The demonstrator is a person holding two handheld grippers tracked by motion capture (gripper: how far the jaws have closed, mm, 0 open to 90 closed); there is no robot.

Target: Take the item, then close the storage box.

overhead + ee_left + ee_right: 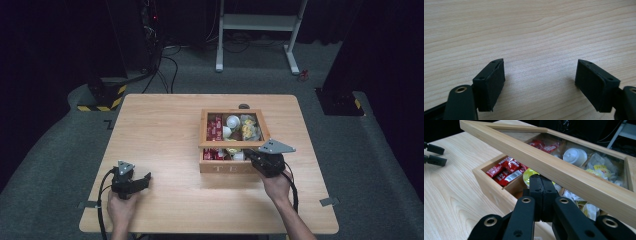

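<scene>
left gripper (131,181): parked on the bare table (165,140) near the front edge, jaws spread wide, nothing in them

right gripper (542,185): jaws pressed together, tips tucked under the lid's front rail

lid (554,168): glass-paned, tilted up, hanging right over the jaws

tea box (231,167): right of centre; red sachets (507,170), white pods (575,156), yellow packets (602,170) inside

behind: white stand (257,30) and cables (165,65) on the floor

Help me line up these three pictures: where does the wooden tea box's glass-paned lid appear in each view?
High view: the lid, partly raised, right of the table's centre, above the right claw.
Left gripper view: not in it; bare tabletop between open jaws.
Right gripper view: the lid crosses diagonally from upper left to lower right, above the shut claw.
Shared landmark: red sachets in the box.
</scene>
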